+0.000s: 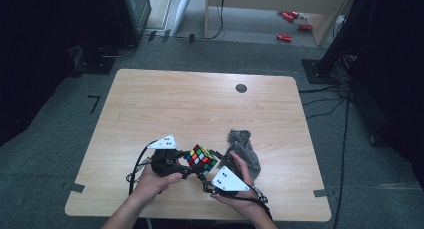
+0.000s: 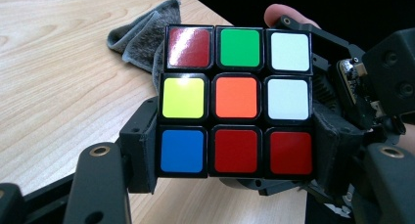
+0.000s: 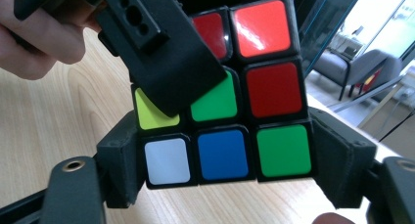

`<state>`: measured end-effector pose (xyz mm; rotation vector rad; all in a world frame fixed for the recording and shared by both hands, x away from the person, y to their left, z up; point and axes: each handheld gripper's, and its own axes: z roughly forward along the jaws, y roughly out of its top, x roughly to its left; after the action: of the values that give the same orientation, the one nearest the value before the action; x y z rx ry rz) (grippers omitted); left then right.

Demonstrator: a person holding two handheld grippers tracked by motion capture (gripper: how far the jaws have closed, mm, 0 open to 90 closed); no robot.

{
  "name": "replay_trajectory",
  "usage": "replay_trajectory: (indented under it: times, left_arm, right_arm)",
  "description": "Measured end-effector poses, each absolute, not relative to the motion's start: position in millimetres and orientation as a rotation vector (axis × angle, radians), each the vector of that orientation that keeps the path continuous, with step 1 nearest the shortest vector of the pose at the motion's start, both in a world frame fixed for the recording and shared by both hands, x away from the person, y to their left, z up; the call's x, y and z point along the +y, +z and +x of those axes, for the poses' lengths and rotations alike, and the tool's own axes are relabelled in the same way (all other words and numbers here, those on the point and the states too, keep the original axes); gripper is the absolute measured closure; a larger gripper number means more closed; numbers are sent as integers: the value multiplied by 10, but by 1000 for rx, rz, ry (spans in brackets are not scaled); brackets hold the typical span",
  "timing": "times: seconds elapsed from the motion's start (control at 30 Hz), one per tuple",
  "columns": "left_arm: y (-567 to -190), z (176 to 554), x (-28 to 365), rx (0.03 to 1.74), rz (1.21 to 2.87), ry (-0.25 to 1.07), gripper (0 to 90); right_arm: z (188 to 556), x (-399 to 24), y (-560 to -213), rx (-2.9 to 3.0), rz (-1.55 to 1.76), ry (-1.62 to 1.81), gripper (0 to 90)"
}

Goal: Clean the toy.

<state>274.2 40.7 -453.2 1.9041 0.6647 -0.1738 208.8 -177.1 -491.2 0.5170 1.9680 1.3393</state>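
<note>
A scrambled colour cube (image 1: 201,158) is held just above the near part of the wooden table (image 1: 200,104), between my two grippers. My left gripper (image 1: 187,161) comes at it from the left, and its jaws clamp the bottom row of the cube (image 2: 237,99) from both sides. From the right comes my right gripper (image 1: 216,162); its pads sit against the sides of the lowest row of the cube (image 3: 230,155). In the right gripper view a black jaw of the left gripper (image 3: 161,53) crosses the cube's upper left.
A crumpled grey cloth (image 1: 242,146) lies on the table just right of the cube, also seen behind it as the cloth (image 2: 142,35). A dark round spot (image 1: 241,88) marks the far side of the tabletop. Red objects (image 1: 290,26) lie on the floor beyond.
</note>
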Motion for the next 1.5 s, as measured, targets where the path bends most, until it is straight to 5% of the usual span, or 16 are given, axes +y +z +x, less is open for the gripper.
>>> replay_trajectory:
  times: [0.63,0.77,1.0,1.5]
  left_arm:
    - [-4461,2779,628,618,1775,-66,285]
    - [-4495,2764,648,577,1764,42,337]
    - [-4605,2690,550,486,1855,305,278]
    - [-4735,2452,287,299,1993,629,180]
  right_arm:
    - [2158,-1990,-4891,1964,633,1292,341]
    - [2204,-2106,-4828,1945,724,1338,340]
    - [2210,-2190,-4720,1924,891,1412,340]
    - [2178,-2113,-4633,1998,1062,1615,339]
